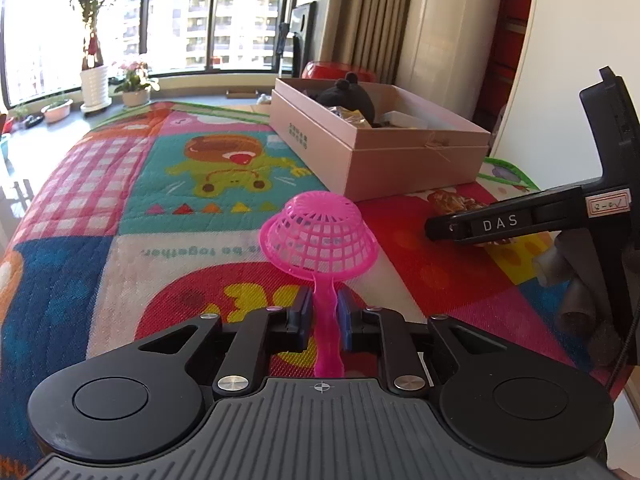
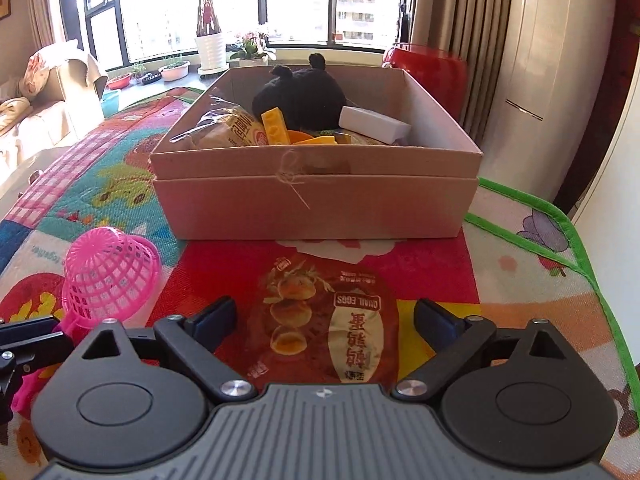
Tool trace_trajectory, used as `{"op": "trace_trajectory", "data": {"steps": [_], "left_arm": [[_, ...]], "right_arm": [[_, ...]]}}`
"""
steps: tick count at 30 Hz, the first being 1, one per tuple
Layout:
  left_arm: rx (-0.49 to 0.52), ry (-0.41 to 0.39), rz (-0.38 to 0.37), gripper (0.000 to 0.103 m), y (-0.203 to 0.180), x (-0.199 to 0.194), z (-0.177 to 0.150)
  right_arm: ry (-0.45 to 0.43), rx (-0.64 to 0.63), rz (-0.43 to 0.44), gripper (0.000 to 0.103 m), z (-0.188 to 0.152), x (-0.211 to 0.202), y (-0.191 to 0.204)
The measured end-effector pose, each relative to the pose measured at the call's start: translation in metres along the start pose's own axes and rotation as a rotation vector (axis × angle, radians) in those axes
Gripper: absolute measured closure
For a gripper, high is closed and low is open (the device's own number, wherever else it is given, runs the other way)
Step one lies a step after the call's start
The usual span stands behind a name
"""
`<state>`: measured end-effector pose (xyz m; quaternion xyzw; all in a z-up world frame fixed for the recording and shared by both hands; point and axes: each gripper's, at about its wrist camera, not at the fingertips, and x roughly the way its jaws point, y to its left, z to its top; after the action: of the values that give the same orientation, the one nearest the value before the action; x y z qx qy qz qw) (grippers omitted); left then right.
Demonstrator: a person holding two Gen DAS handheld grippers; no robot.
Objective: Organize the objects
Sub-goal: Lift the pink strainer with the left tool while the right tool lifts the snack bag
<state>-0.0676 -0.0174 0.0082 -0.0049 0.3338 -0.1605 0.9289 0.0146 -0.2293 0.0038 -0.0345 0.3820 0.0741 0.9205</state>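
Note:
My left gripper (image 1: 325, 307) is shut on the handle of a pink plastic strainer (image 1: 320, 236), whose mesh bowl points away, upside down, just above the colourful mat. The strainer (image 2: 108, 280) also shows at the left of the right wrist view. A red quail-egg snack packet (image 2: 332, 320) lies flat on the mat between the wide-apart fingers of my right gripper (image 2: 326, 316); the pads do not touch it. Beyond it stands an open cardboard box (image 2: 316, 200) holding a black plush toy (image 2: 300, 96), yellow blocks, a white block and a snack bag. The right gripper (image 1: 520, 220) appears at the right of the left wrist view.
The patterned play mat (image 1: 120, 200) covers the table, with a green border (image 2: 560, 220) near the right edge. Potted plants (image 1: 94, 80) line the window sill behind. A red round container (image 2: 428, 68) stands behind the box, next to curtains and a white cabinet.

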Motion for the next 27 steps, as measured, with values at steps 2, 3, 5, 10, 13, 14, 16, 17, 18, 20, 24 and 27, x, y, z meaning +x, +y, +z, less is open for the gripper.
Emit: {"op": "trace_trajectory", "data": {"steps": [2,3,5,10,13,14,16,17,18,20,24,27], "left_arm": [[0.017,0.0,0.01,0.084,-0.003,0.0,0.0],[0.025,0.0,0.017,0.084,-0.005,0.0,0.0],[0.039,-0.002,0.03,0.085,-0.008,0.0,-0.001],[0.049,0.001,0.068,0.085,-0.015,-0.001,0.0],[0.056,0.022,0.085,0.087,-0.019,-0.001,0.002],[0.054,0.032,0.086,0.087,-0.021,-0.002,0.003],[0.043,0.054,0.07,0.088,-0.023,-0.004,0.005],[0.033,0.065,0.056,0.088,-0.024,-0.005,0.006],[0.025,0.074,0.045,0.088,-0.025,-0.007,0.006],[0.014,0.079,0.037,0.088,-0.027,-0.011,0.009],[0.001,0.06,0.025,0.088,-0.035,-0.021,0.025],[-0.006,0.012,-0.001,0.088,-0.043,-0.03,0.05]], "right_arm": [[0.0,-0.011,-0.005,0.029,-0.002,-0.01,0.002],[-0.01,-0.017,-0.01,0.029,-0.004,-0.015,0.003],[-0.043,-0.045,-0.03,0.029,-0.011,-0.029,0.005],[-0.087,-0.034,-0.004,0.029,-0.03,-0.065,-0.001],[-0.121,-0.021,0.017,0.029,-0.038,-0.087,-0.005],[-0.133,-0.02,0.023,0.029,-0.04,-0.093,-0.006],[-0.16,-0.028,0.021,0.029,-0.044,-0.102,-0.007],[-0.174,-0.036,0.012,0.029,-0.046,-0.105,-0.007],[-0.187,-0.045,-0.001,0.028,-0.049,-0.107,-0.006],[-0.194,-0.04,-0.003,0.028,-0.052,-0.108,-0.009],[-0.195,0.005,0.026,0.028,-0.057,-0.109,-0.019],[-0.201,0.025,0.028,0.028,-0.059,-0.11,-0.026]]}}
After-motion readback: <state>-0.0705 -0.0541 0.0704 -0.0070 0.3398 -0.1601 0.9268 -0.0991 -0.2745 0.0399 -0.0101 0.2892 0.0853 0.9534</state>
